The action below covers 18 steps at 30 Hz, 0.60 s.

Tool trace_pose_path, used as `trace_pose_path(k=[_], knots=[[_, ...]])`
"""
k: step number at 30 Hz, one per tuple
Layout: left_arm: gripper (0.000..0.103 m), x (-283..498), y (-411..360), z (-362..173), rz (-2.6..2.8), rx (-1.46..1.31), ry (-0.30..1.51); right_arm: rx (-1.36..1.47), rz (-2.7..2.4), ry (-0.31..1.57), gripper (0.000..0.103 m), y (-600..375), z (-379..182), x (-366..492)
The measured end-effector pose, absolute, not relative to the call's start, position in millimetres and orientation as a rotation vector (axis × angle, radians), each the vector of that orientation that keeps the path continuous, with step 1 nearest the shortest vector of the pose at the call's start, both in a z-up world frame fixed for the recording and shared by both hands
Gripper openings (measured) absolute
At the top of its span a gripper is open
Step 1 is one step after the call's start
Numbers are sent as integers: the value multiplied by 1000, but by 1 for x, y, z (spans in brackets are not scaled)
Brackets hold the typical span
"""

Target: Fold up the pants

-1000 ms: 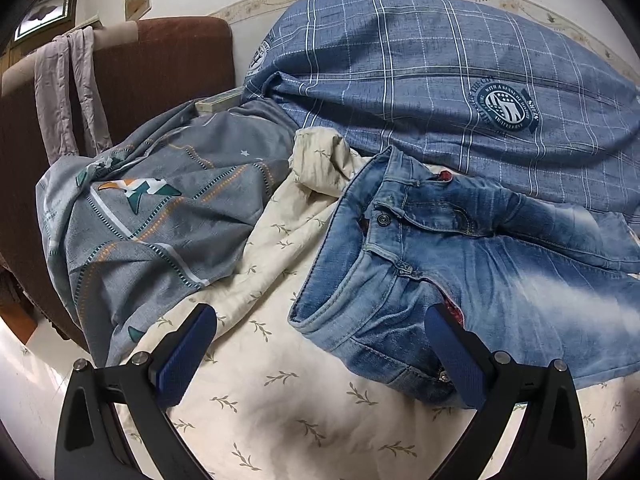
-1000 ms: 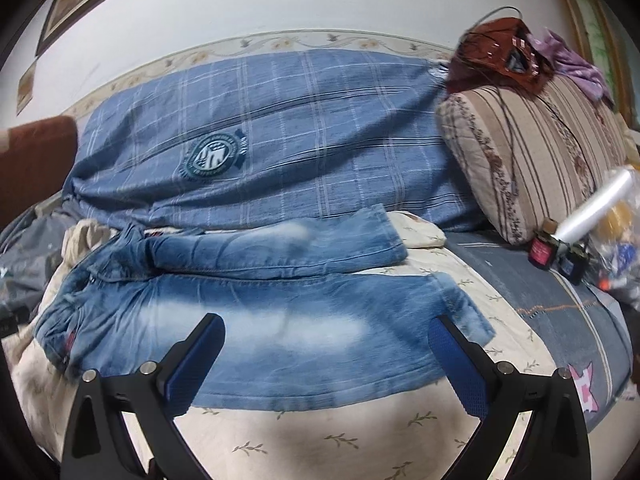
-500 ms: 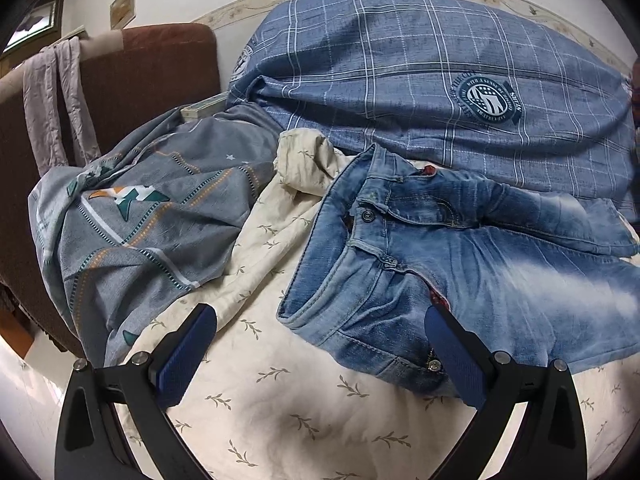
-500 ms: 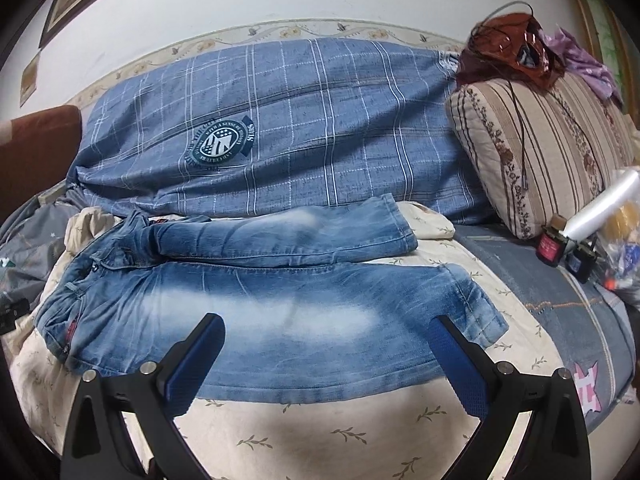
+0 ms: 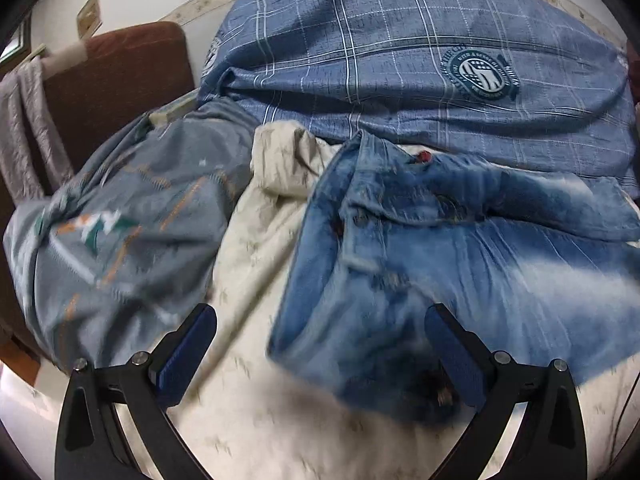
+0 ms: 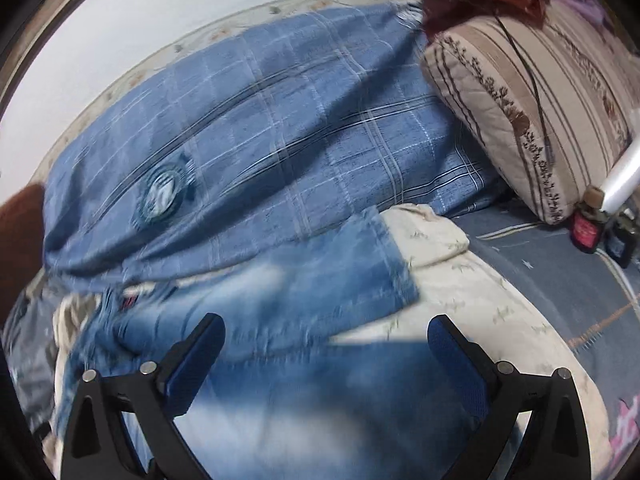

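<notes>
Faded blue jeans lie flat on a cream leaf-print sheet, waistband to the left and both legs running right. My left gripper is open and empty, its jaws spread over the waistband's near corner. In the right wrist view the jeans fill the lower middle, with the far leg's hem ending near the cream sheet. My right gripper is open and empty, low over the near leg. Both views are motion-blurred.
A blue plaid blanket is heaped behind the jeans. A grey patterned cloth lies to the left beside a brown headboard. A striped beige pillow, small bottles and a white tube sit at the right.
Both grippers have moved closer and lower over the jeans. The right one shifted toward the leg ends; the near leg's hem has gone out of its view. Both stayed open.
</notes>
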State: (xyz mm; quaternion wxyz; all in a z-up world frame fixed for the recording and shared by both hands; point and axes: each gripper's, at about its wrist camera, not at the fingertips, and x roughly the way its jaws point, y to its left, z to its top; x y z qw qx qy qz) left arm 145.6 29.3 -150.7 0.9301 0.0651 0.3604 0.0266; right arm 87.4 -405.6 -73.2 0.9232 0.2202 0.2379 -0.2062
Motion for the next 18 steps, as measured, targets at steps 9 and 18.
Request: trace_pose_path(k=[9, 18], knots=[[103, 303, 22, -114, 50, 185, 756, 670, -404, 578, 102, -463, -83, 150], [103, 439, -5, -148, -39, 96, 940, 613, -424, 666, 101, -514, -106, 198]])
